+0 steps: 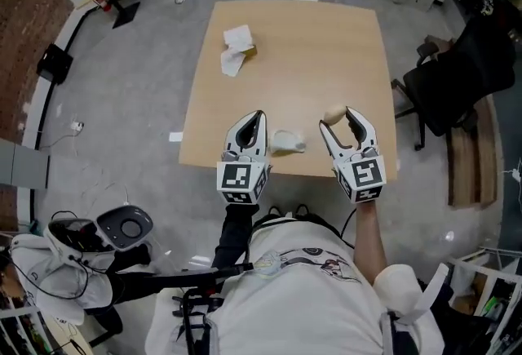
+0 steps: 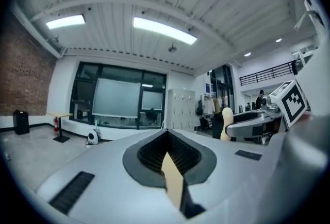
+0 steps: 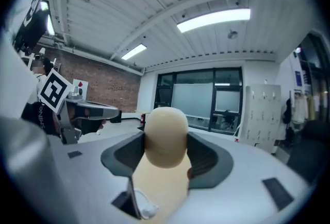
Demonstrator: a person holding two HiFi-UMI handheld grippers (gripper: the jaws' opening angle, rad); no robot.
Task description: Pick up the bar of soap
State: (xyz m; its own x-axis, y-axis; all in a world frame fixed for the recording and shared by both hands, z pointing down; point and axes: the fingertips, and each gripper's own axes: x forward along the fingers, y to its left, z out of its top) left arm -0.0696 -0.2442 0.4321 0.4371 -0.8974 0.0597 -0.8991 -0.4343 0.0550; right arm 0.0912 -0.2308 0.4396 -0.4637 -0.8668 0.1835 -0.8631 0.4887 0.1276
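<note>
A cream oval bar of soap (image 1: 333,113) is pinched between the tips of my right gripper (image 1: 338,118), lifted over the near right part of the wooden table (image 1: 326,51). In the right gripper view the soap (image 3: 166,135) fills the gap between the dark pads, which are shut on it. My left gripper (image 1: 258,117) hovers over the table's near edge with its jaws shut and nothing in them. In the left gripper view its jaws (image 2: 167,134) meet at the tip, and the soap (image 2: 226,124) shows off to the right.
A crumpled pale wrapper (image 1: 287,141) lies on the table between the two grippers. More crumpled paper with a small brown piece (image 1: 236,48) lies at the far left of the table. A black chair (image 1: 461,72) stands to the right of the table.
</note>
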